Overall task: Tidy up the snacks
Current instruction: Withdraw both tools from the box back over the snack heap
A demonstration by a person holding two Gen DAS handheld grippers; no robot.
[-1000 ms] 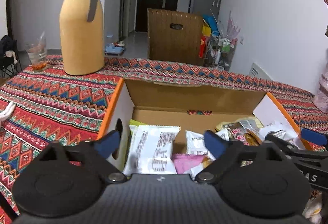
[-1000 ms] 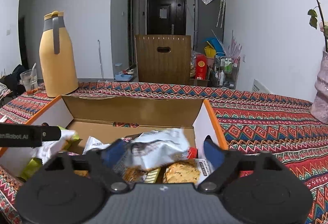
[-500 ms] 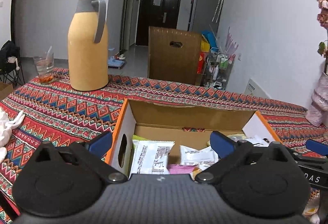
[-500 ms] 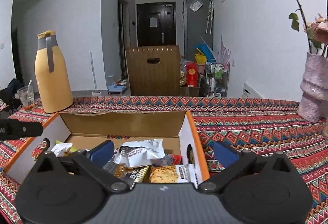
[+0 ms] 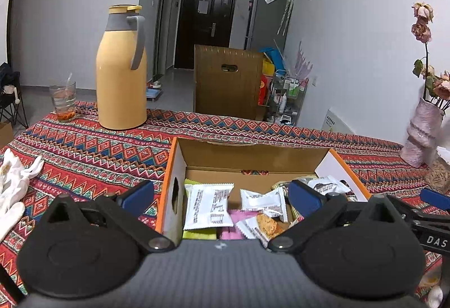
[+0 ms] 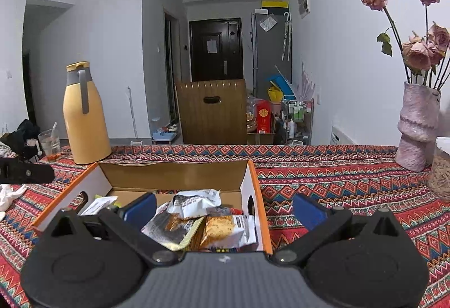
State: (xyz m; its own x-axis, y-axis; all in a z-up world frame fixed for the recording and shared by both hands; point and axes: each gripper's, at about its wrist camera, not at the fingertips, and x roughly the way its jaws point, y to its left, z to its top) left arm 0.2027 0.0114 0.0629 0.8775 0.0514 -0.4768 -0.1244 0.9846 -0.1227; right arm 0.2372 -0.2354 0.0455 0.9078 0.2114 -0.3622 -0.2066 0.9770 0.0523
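Both tongs stand wide apart and grip nothing: the left tongs (image 5: 220,196) at the lower centre of the left wrist view, the right tongs (image 6: 223,208) likewise in the right wrist view. Ahead of each, mid-frame, the open orange-edged cardboard box (image 5: 253,156) (image 6: 174,173) sits on the red patterned worktop (image 5: 84,150), holding the white and foil snack packets (image 5: 209,206) (image 6: 197,203). A yellow thermos jug (image 5: 121,68) stands upper left.
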